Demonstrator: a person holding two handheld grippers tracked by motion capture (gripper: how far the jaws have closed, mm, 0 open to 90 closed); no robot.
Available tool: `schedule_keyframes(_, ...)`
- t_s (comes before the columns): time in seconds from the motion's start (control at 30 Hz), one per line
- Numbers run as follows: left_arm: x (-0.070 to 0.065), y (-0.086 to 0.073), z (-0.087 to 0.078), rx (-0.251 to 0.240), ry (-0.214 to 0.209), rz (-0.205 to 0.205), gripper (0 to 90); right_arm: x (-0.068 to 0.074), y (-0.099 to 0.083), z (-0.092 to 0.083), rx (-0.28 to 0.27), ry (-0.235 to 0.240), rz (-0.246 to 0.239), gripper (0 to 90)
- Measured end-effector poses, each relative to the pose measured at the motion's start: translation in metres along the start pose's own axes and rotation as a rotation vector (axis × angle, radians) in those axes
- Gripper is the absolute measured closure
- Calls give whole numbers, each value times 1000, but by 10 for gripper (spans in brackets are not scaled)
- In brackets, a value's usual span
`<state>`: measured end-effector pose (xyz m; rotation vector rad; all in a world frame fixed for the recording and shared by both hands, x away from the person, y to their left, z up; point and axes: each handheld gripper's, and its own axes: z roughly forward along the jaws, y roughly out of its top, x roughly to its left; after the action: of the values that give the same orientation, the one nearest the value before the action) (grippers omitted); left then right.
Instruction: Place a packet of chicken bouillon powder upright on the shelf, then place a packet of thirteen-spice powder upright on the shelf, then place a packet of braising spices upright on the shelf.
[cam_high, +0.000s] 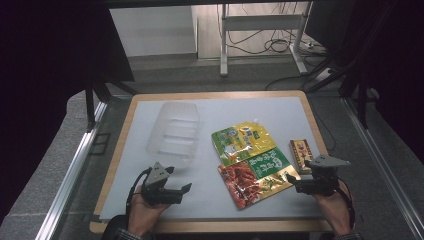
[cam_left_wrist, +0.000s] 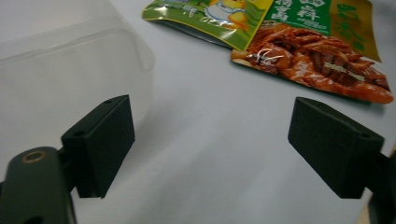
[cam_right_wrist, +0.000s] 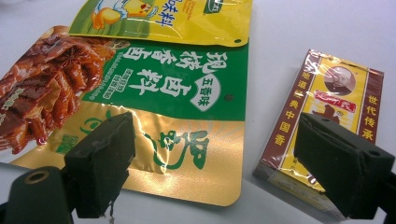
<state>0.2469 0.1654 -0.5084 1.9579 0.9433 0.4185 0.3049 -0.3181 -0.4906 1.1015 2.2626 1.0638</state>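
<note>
- The left gripper (cam_high: 187, 188) rests low over the near left part of the white table mat (cam_high: 280, 112), held by the person's left hand (cam_high: 145, 212); its jaws point right, toward the packets.
- In the left gripper view its two black jaws stand apart with bare mat between them, so it is open and holds nothing.
- The clear plastic container (cam_high: 173, 132) sits just beyond the left gripper, on the left half of the mat, upright and with nothing visible inside; in the left gripper view its wall (cam_left_wrist: 60, 74) lies close beside one jaw, though contact cannot be told.
- The right gripper (cam_high: 290, 181) is at the near right, held by the right hand (cam_high: 334, 207), jaws pointing left.
- Its jaws are also spread and grip nothing; in the right gripper view one jaw hangs over the gold corner of the green and red sauce packet (cam_right_wrist: 154, 93), the other over the small yellow box (cam_right_wrist: 327, 107).
- That packet (cam_high: 257, 176) lies flat near the centre right.
- The yellow-green packet (cam_high: 241, 141) lies just beyond it, its near edge over the other packet.
- The box (cam_high: 300, 154) lies at the right, just beside the packets.
</note>
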Motion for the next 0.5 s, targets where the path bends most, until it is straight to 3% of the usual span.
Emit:
schedule_keyframes(0.27, -10, 6, 8, -12, -29, 35, 201, 1, 0, 1, 2, 1, -5, 125)
schedule_keyframes(0.5, -12, 10, 15, -11, -40, 42, 260, 1, 1, 0, 0, -2, -7, 126)
